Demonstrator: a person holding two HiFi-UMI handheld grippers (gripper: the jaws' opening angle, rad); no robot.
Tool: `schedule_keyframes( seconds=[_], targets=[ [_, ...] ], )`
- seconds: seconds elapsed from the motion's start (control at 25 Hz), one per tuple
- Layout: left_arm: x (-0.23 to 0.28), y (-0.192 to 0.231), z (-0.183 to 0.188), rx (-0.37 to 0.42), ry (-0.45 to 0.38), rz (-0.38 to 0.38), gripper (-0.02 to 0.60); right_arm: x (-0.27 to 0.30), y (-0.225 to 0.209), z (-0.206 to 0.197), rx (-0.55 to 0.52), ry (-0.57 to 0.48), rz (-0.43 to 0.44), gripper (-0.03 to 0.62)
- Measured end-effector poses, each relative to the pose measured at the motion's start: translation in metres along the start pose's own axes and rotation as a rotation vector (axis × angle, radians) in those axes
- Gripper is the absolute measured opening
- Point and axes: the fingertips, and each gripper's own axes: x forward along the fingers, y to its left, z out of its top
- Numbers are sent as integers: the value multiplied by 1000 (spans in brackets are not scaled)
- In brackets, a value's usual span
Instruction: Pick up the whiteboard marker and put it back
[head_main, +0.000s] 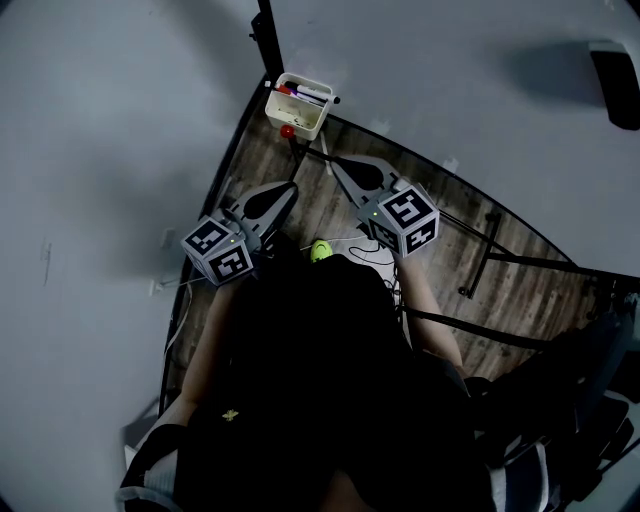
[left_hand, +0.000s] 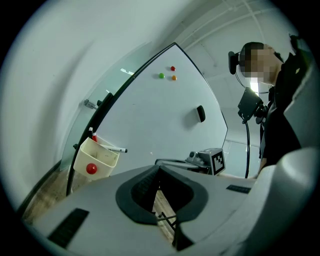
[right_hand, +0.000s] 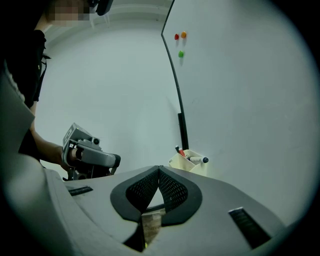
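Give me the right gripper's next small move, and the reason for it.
Probably open the right gripper and ease it forward toward the holder on the whiteboard. Its jaws are closed with nothing between them, and the marker lying across the holder's top is some way ahead, untouched, so it cannot be gripped yet.

Cream bin (left_hand: 97, 159) bears 1 red magnet (left_hand: 91, 169); white board (left_hand: 165, 115) shows a red dot (left_hand: 173, 68), an orange dot (left_hand: 174, 77), a green dot (left_hand: 161, 75).
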Motion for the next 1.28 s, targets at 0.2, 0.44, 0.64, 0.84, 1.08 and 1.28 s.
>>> schedule_keyframes(
  seconds=[0.2,0.44,0.64,0.84,1.08,1.28],
  targets=[
    [3,6,5,7,-9,1,3,6,-7,5,-7,0,-10,-3],
    [8,18,8,-5,-2,-20,2,15,-21,8,-11,5,-49,-2],
    [12,31,15,-5,16,-44,2,27,-34,11,-7,10,-88,25],
    [17,46,22,-11,29,-61,2,40,-48,11,8,20,-121,72],
    [19,64,31,-14,48,-82,3,57,-68,10,38,25,-179,120],
    [23,80,40,-22,66,-99,2,73,-83,10,64,30,-234,174]
  ],
)
